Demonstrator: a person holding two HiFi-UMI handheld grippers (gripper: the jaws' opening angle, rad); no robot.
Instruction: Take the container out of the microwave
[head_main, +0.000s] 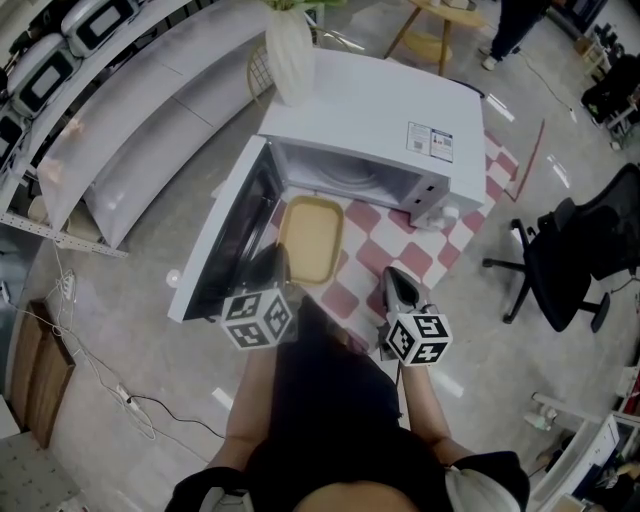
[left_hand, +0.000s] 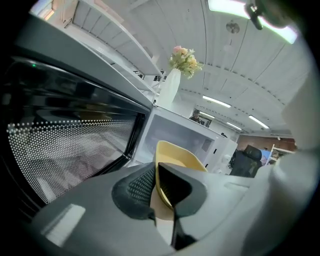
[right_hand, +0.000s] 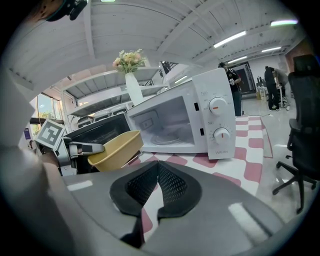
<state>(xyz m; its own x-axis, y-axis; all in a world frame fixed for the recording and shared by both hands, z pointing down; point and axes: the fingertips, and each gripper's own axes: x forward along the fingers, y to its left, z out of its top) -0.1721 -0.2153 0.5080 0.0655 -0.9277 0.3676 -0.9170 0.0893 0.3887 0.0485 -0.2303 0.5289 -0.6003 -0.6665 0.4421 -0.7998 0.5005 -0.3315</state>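
Observation:
The pale yellow container (head_main: 310, 238) hangs just outside the white microwave (head_main: 380, 110), over the checkered cloth in front of the open cavity. My left gripper (head_main: 272, 265) is shut on the container's near rim; in the left gripper view the rim (left_hand: 177, 155) runs between the two pads (left_hand: 137, 187). The right gripper view shows the container (right_hand: 116, 148) lifted off the table, with the left gripper (right_hand: 82, 148) clamped on its edge. My right gripper (head_main: 398, 285) stays to the right, above the cloth, shut with nothing between its pads (right_hand: 172, 185).
The microwave door (head_main: 225, 240) stands swung open to the left, close to my left gripper. A white vase (head_main: 288, 40) with flowers sits on top of the microwave. A black office chair (head_main: 570, 260) stands at the right, beyond the red-and-white cloth (head_main: 440, 250).

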